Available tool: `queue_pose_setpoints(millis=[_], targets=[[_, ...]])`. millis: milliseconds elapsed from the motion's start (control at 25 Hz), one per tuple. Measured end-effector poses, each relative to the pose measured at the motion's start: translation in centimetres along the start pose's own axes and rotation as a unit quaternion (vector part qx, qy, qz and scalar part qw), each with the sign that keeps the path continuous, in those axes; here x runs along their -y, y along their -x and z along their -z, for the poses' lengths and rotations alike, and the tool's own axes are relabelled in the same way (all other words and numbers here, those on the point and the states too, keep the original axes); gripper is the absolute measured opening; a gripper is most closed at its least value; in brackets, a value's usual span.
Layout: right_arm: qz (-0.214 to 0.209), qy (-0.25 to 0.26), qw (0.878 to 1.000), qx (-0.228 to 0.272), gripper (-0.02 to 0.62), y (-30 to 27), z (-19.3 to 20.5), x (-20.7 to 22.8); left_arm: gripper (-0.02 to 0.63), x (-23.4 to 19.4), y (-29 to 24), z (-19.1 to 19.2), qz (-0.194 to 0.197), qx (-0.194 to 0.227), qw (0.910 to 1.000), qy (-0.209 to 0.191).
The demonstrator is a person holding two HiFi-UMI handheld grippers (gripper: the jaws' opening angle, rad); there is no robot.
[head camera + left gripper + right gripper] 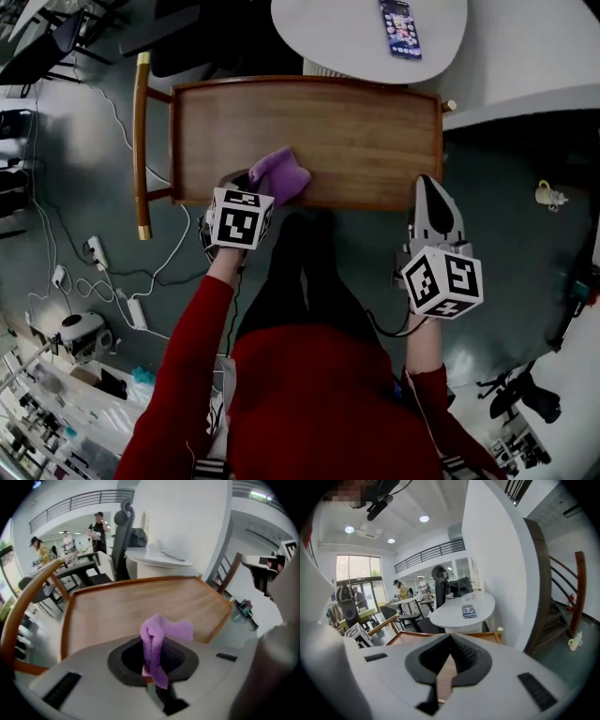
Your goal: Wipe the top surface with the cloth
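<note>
Mostly the worry is the grip. The left claw (255,181) is pinched on one bunched fold of the purple cloth (283,172), and the rest stands up loose above the jaws. If it is dragged hard across the wood, that fold could pull free and leave the cloth behind. Because so little of the cloth looks likely to lie flat, each pass would probably clean only a thin strip, and the corners could be missed. The raised rim round the table (375,131) could also catch the claw tips on a stroke that runs to the far edge or to a side. Nothing steadies the table, so a firm push might shift it.

The left arm, in a red sleeve, reaches forward, with the claw pointing toward the far edge. It sits at the near edge, left of the middle, and the cloth lies just inside the rim. The right claw (430,185) points the same way just outside the near right corner, over the floor, its jaws drawn together on nothing.
</note>
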State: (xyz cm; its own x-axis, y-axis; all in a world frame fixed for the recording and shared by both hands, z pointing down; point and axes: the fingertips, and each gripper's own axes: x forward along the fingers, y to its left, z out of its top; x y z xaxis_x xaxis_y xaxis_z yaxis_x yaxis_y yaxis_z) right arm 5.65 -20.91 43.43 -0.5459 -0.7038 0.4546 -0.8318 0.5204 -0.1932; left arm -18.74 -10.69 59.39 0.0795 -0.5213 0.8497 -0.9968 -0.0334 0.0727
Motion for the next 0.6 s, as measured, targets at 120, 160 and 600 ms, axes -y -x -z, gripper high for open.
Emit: queue_pose_setpoints(millis=[120, 160, 600], targets=[[-0.042, 0.020, 0.999, -0.007, 0.012, -1.7, -0.6, -3.2, 0.054, -7.1, 3.1, 3.3, -0.081, -0.008, 0.9956, 0.045], [-0.052, 0.026, 0.998, -0.010, 0.012, -1.9, -0.8, -4.0, 0.054, -8.8, 4.1, 4.2, -0.103, -0.010, 0.9928, 0.059], [-0.101, 0.060, 0.993, -0.032, 0.012, -4.8, -0.8, -7.7, 0.054, -14.7, 7.1, 6.9, -0.245, -0.005, 0.9664, 0.078]])
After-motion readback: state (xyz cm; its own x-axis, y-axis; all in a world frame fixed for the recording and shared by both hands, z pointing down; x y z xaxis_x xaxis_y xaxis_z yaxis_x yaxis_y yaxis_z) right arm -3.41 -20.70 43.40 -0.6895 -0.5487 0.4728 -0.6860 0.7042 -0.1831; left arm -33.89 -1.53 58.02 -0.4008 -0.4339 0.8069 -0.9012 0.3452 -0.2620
